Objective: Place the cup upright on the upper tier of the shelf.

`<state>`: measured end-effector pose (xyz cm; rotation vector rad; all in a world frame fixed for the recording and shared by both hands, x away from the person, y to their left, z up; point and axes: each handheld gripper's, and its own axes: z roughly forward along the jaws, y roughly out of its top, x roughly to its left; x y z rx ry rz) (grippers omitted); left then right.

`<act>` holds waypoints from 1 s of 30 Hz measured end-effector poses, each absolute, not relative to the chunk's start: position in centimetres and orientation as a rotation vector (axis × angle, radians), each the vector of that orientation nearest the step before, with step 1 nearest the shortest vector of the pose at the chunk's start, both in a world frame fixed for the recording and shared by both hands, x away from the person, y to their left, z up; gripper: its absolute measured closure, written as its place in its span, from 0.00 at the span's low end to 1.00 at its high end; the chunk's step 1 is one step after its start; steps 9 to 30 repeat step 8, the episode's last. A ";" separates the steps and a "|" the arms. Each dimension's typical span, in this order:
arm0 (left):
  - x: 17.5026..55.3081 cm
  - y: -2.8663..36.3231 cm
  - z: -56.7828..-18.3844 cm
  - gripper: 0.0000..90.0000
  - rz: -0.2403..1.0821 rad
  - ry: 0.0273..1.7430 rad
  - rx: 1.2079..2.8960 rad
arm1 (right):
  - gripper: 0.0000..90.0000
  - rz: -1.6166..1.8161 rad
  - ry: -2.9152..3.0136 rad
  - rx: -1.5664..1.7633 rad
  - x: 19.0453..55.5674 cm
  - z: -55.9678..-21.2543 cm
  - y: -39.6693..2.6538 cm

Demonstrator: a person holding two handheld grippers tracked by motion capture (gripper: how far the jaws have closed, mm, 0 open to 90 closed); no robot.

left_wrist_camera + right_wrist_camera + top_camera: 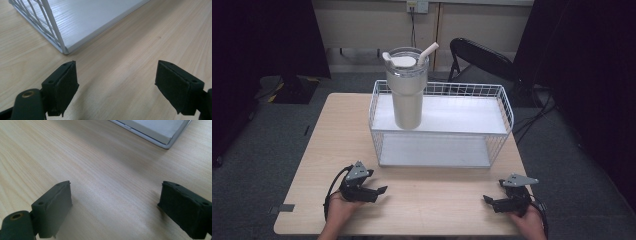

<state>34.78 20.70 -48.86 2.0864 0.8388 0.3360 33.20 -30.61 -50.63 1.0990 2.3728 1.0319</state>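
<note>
No writing can be read on the tumbler point(407, 90), which stands upright with its lid and straw on the upper shelf of the white wire rack point(507, 112), toward the rack's left end. The left gripper point(379, 191) and right gripper point(488, 201) rest on the wooden table point(337, 130) in front of the rack, well apart, each with jaws spread wide and gripping nothing. A black folding chair point(482, 57) stands behind the rack, and bare tabletop lies between the grippers and the rack.
</note>
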 end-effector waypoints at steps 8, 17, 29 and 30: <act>34.5 20.6 -47.6 0.19 0.356 0.846 2.063 | 0.11 1.032 2.373 1.098 33.2 -50.6 -30.6; 34.5 20.6 -47.6 0.19 0.356 0.846 2.063 | 0.11 1.032 2.373 1.098 33.2 -50.6 -30.6; 34.5 20.6 -47.6 0.19 0.356 0.846 2.063 | 0.11 1.032 2.373 1.098 33.2 -50.6 -30.6; 34.5 20.6 -47.6 0.19 0.356 0.846 2.063 | 0.11 1.032 2.373 1.098 33.2 -50.6 -30.6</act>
